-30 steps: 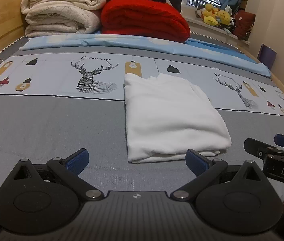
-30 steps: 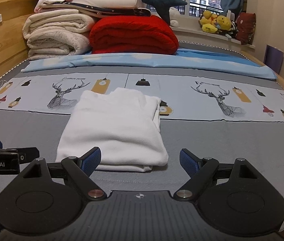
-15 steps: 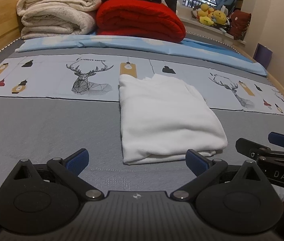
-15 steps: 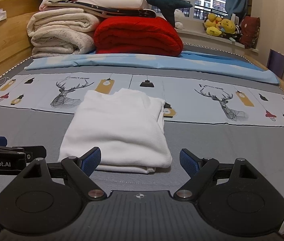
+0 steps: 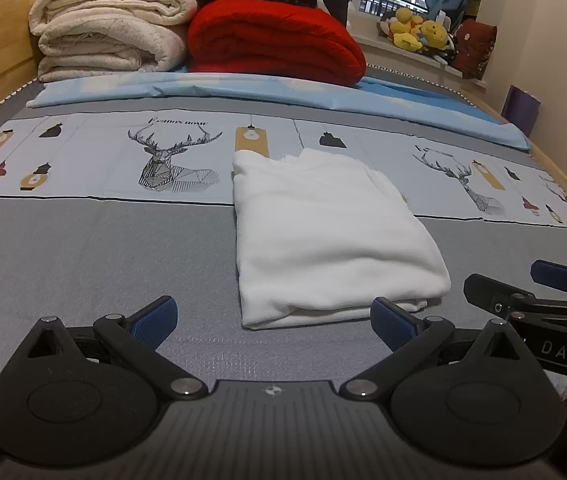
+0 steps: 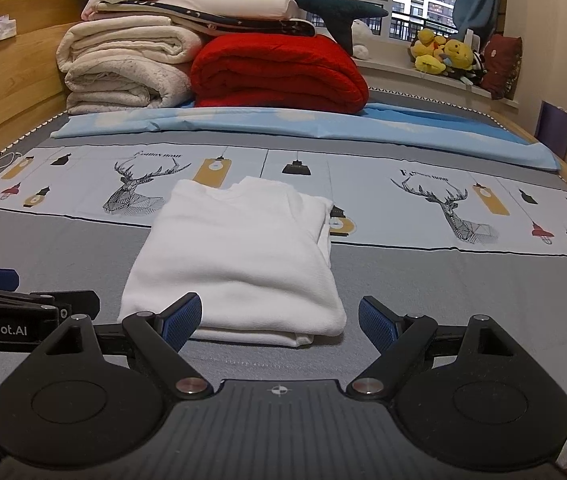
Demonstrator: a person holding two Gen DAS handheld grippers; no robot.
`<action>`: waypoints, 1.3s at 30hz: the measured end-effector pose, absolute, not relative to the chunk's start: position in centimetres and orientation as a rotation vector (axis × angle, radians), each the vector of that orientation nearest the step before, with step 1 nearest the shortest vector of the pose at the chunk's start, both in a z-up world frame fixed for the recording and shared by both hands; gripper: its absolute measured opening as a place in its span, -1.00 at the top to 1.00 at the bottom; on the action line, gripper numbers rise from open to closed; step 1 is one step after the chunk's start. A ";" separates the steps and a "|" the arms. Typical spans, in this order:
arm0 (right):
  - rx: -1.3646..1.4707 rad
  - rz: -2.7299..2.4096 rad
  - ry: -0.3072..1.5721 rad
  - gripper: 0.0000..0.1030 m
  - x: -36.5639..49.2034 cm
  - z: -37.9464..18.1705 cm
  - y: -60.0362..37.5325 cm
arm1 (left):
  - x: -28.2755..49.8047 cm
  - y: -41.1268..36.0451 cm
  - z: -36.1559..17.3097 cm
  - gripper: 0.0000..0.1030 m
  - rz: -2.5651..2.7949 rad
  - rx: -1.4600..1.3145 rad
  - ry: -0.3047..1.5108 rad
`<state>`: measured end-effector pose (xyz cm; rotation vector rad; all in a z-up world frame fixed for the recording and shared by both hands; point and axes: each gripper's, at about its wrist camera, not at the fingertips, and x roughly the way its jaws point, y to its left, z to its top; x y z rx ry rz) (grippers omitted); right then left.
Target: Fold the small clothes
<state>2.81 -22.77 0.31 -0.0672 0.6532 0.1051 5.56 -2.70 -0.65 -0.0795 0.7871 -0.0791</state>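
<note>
The folded white garment (image 5: 331, 236) lies flat on the grey bedspread (image 5: 83, 256), its long axis running from near to far. We see our left gripper (image 5: 273, 316) and right gripper (image 6: 279, 318) both spread wide and empty at its near edge; the right sits more squarely before it.

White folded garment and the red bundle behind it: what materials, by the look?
White folded garment: looks like soft matte knit, maybe cotton or fleece; fuzzy surface, rounded thick edges. Red bundle: seems a plush or quilted blanket; puffy rolls, dimpled nap. Fibre can't be confirmed.
</note>
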 end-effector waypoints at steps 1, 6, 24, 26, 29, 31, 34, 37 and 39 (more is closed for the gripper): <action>-0.067 0.105 0.653 -0.68 2.8 0.3 -22.8 | 5.5 -2.7 -0.6 -0.99 -0.080 -0.079 0.786; -0.070 0.108 0.652 -0.68 2.7 0.3 -22.7 | 5.6 -2.8 -0.6 -0.99 -0.082 -0.078 0.786; -0.071 0.109 0.652 -0.68 2.7 0.4 -22.6 | 5.7 -2.8 -0.8 -0.99 -0.094 -0.074 0.784; -0.071 0.108 0.653 -0.68 2.7 0.4 -22.6 | 5.7 -2.8 -0.8 -0.99 -0.095 -0.073 0.783; -0.071 0.109 0.652 -0.68 2.7 0.4 -22.5 | 5.7 -3.0 -0.8 -0.99 -0.099 -0.069 0.783; -0.071 0.108 0.652 -0.68 2.7 0.4 -22.5 | 5.6 -3.0 -0.8 -0.99 -0.100 -0.068 0.782; -0.071 0.109 0.653 -0.68 2.7 0.4 -22.5 | 5.6 -3.0 -0.8 -0.99 -0.100 -0.068 0.781; -0.072 0.110 0.653 -0.68 2.7 0.4 -22.5 | 5.5 -3.1 -0.7 -0.99 -0.105 -0.064 0.777; -0.071 0.110 0.653 -0.68 2.7 0.4 -22.5 | 5.5 -3.1 -0.7 -0.99 -0.107 -0.061 0.774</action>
